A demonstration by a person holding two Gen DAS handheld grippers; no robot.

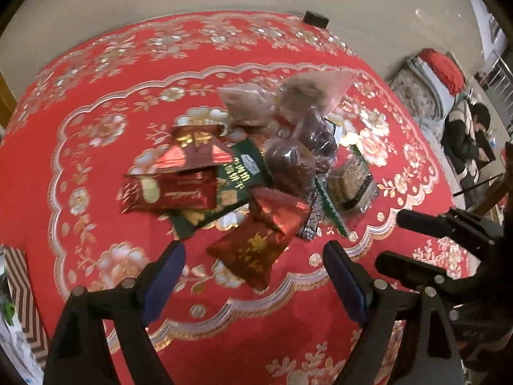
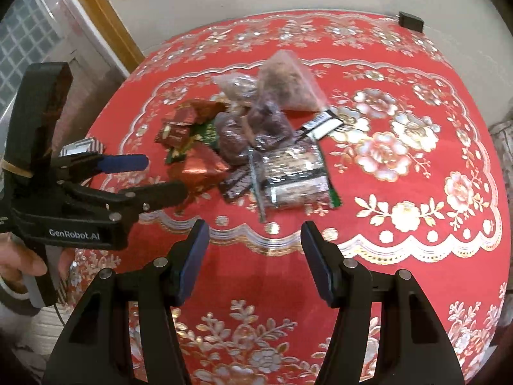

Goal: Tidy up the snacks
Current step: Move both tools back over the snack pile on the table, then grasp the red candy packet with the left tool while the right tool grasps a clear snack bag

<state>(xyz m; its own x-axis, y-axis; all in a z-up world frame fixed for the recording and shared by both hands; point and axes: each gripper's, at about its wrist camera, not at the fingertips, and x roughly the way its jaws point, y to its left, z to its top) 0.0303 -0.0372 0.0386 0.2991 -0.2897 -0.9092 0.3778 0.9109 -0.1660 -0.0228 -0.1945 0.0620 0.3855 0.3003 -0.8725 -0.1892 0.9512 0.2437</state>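
A heap of snacks lies mid-table on the red flowered cloth (image 1: 96, 211). It holds a red packet with a gold character (image 1: 253, 250), another red packet (image 1: 166, 192), a green packet (image 1: 237, 173), clear bags of dark dates (image 1: 288, 166) and a clear bag of pale pieces (image 2: 288, 83). A clear pack of nut bars (image 2: 295, 173) lies on the heap's right side. My left gripper (image 1: 255, 253) hangs open just short of the gold-character packet, nothing between its fingers. From the right wrist it (image 2: 163, 175) shows beside the red packet (image 2: 198, 166). My right gripper (image 2: 254, 229) is open and empty, short of the nut bar pack.
A small black box (image 2: 410, 21) sits at the table's far edge. A striped box (image 1: 22, 288) stands at the table's left edge. A person (image 1: 465, 138) sits off to the right, beyond the table. A wooden door frame (image 2: 105, 22) rises at the back left.
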